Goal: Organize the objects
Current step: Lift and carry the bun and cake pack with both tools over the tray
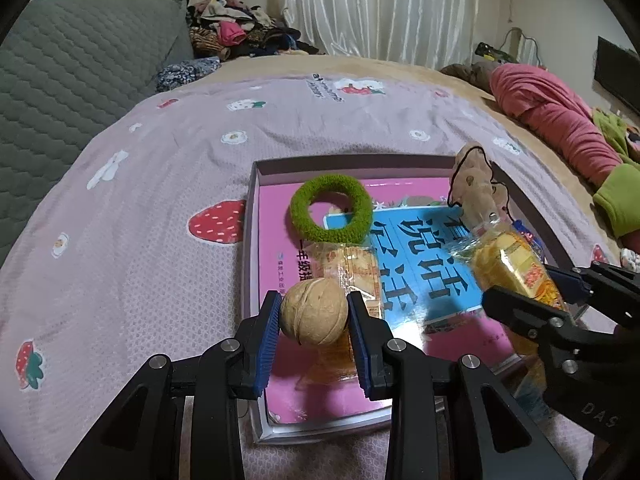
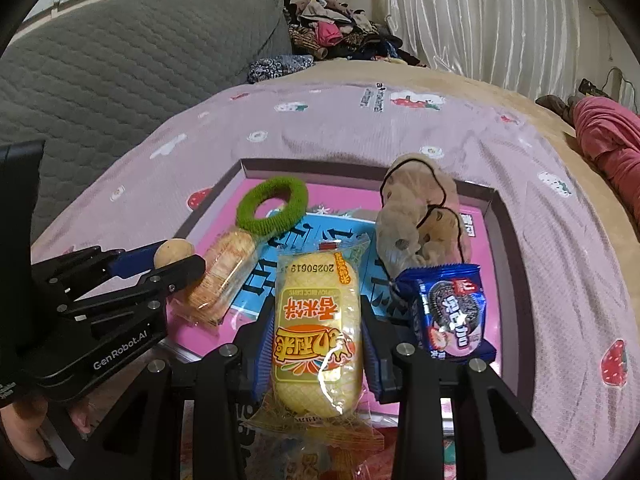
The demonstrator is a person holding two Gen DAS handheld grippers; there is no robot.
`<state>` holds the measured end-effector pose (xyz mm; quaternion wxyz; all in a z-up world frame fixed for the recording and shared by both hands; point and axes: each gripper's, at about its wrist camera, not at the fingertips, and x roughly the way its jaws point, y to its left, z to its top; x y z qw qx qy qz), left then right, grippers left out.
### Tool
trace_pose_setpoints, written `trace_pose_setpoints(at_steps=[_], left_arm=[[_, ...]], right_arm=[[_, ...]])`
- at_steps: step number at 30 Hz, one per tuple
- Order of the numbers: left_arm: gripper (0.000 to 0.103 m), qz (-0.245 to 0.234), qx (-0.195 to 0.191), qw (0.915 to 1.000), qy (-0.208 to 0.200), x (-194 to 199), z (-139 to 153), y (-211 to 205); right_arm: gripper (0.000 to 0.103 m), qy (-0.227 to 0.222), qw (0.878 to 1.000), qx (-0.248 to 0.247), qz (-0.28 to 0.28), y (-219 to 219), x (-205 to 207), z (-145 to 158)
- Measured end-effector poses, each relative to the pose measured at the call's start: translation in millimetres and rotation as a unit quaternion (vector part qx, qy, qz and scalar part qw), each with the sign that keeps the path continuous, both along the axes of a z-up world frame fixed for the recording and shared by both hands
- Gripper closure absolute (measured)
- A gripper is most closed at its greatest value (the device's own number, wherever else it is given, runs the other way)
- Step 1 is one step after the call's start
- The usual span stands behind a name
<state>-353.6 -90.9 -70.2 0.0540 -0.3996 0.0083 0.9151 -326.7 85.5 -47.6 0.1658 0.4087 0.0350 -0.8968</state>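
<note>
My left gripper (image 1: 314, 312) is shut on a tan walnut (image 1: 313, 311), held over the near left part of a shallow box (image 1: 249, 240) lined with pink and blue books. The walnut (image 2: 173, 253) and left gripper (image 2: 176, 262) also show in the right wrist view. My right gripper (image 2: 318, 344) is shut on a yellow rice-cake packet (image 2: 318, 336), seen as a yellow packet (image 1: 514, 268) in the left wrist view. In the box lie a green hair ring (image 1: 330, 213), an orange cracker packet (image 2: 226, 276), a beige scrunchie (image 2: 418, 220) and a blue cookie packet (image 2: 452, 312).
The box rests on a pink strawberry-print blanket (image 1: 160, 184) spread over a bed. A grey quilted headboard (image 1: 72, 80) rises at the left. Piled clothes (image 1: 240, 28) lie at the back. Pink and green garments (image 1: 560, 128) lie at the right edge.
</note>
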Motion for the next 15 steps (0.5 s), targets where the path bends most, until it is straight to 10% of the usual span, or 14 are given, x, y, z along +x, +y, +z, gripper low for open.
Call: trace_pose_setpoints(at_steps=[15], left_arm=[[0.069, 0.002, 0.013, 0.9999, -0.001, -5, -10, -12]], right_arm=[[0.065, -0.011, 1.0, 0.012, 0.0, -6, -6, -12]])
